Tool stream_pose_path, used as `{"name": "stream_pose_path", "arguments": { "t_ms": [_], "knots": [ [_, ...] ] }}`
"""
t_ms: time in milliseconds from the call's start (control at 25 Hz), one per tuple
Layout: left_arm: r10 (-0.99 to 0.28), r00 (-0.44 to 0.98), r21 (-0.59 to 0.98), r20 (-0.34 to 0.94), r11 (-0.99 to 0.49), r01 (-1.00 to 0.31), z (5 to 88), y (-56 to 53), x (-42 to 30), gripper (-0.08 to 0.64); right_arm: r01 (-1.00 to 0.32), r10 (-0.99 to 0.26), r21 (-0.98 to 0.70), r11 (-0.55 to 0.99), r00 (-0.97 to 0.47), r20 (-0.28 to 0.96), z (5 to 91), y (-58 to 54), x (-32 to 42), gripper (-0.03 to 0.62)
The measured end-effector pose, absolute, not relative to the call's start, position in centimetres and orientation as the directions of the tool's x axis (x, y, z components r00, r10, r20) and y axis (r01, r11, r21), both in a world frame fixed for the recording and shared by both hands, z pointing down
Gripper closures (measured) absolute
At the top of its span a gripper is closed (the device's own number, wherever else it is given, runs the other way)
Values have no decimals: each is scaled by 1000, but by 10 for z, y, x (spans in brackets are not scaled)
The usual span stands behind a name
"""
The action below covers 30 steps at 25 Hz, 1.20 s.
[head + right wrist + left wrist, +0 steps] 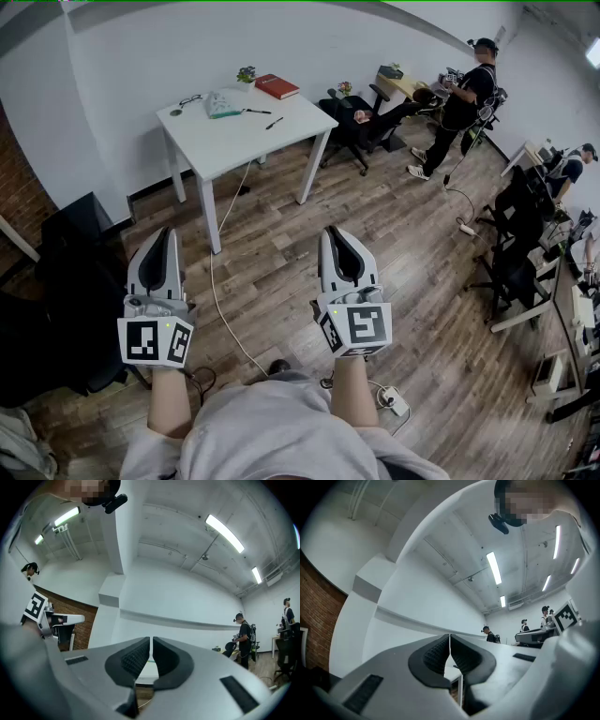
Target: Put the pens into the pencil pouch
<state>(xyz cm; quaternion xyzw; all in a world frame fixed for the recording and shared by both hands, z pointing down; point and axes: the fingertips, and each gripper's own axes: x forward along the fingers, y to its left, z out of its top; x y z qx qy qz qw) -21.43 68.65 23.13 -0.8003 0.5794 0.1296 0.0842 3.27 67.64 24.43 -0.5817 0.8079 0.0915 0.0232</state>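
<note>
- Left gripper: clenched, ribbed pads pressed together in the left gripper view, nothing between them.
- Right gripper: also closed, only a hairline slit between the pads in the right gripper view, nothing gripped.
- Both grippers are held in the air over the wood floor, well apart from the white table, which stands against the far wall.
- Pencil pouch: teal and white, lying flat on the table top toward the back. Too small to tell whether it is open or what is in it.
- Pens: both outside the pouch, on the bare table top. Dark pen lies just right of the pouch; second pen lies a bit further right, near the table's right edge.
- Also on the table: red book at the back right corner, small potted plant at the back edge, glasses left of the pouch.
- Right of the table: black office chair; beyond it a standing person in dark clothes.
- White cable runs from the table down across the floor.
</note>
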Motion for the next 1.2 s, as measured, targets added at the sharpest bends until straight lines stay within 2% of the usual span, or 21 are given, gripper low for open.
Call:
{"name": "stream_pose_path", "arguments": {
  "t_ms": [1200],
  "knots": [
    [-906,267,-31,-329,-272,-962,231,646,-112,531,-910,-900,94,404,-414,-135,263,618,117,551]
  ]
}}
